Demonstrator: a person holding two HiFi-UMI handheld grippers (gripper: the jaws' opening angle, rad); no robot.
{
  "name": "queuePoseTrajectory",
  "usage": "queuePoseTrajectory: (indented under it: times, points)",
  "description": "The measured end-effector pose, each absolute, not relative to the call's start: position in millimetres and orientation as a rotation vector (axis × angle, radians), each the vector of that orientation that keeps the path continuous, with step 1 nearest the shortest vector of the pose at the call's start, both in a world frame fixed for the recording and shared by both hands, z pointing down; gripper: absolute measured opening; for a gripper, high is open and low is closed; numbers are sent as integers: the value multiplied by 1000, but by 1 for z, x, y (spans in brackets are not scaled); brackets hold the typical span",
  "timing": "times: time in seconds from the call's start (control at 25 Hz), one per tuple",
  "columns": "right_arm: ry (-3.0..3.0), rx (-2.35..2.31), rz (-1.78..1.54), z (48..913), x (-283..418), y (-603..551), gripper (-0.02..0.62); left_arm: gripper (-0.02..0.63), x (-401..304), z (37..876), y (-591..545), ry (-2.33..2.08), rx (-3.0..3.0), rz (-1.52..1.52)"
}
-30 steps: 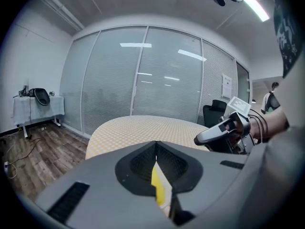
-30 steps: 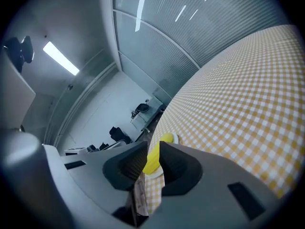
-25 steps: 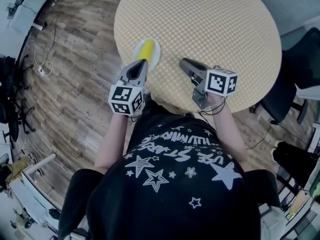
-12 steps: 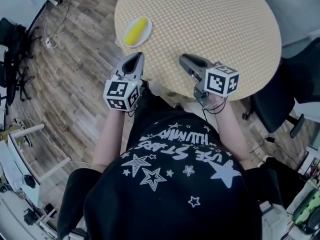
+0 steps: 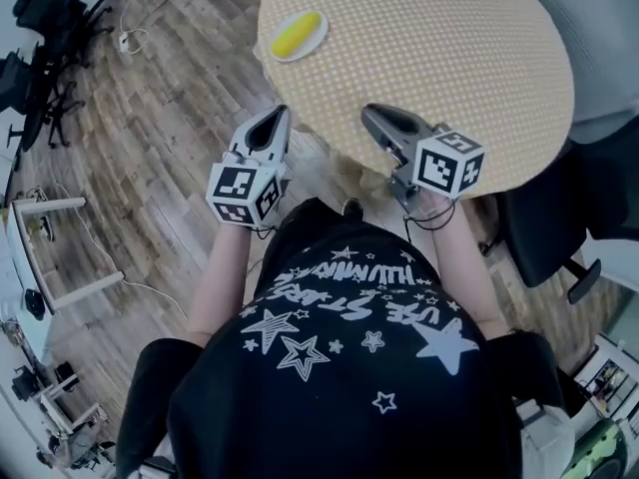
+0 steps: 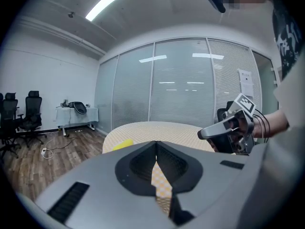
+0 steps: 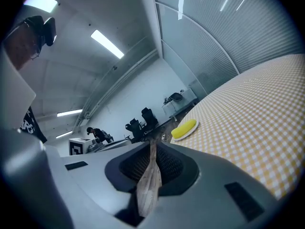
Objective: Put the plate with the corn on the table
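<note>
Plate (image 5: 305,50) with corn (image 5: 297,34) sits on table (image 5: 449,58), near its edge. Left gripper (image 5: 273,118) and right gripper (image 5: 369,115) both clenched, empty, well apart from plate.

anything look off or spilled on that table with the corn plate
Nothing is spilled or damaged: the corn lies on its plate, flat on the table. Only the plate's spot stands out, close to the table's edge.
</note>
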State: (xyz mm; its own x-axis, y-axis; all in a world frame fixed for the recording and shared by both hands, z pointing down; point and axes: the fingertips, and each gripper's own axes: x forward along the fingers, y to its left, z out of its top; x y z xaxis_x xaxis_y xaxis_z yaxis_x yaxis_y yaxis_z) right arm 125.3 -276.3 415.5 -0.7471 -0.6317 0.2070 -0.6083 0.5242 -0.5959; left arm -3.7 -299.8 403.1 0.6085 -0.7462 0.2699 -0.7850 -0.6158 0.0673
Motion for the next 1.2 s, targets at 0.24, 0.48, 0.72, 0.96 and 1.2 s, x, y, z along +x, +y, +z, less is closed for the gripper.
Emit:
queuePoseTrajectory:
  times: [0.24,0.48,0.72,0.96,1.2]
  points:
    - [2727,-1051,-1033,410,106,-257,45,8,-19,401,-266,-1305,2630,296]
    - [2739,-1013,-1046,404,77,-199,35,8,-45,396,-200,-1325,2606,286]
    - [2726,-964,-1031,401,54,-138,29,8,-67,403,-136,-1348,2573,280]
    - [2813,-963,-929,400,32,-70,29,8,-81,410,-75,-1324,2580,273]
    - [2835,-1038,-896,398,34,-25,30,8,-76,401,-40,-1305,2613,228]
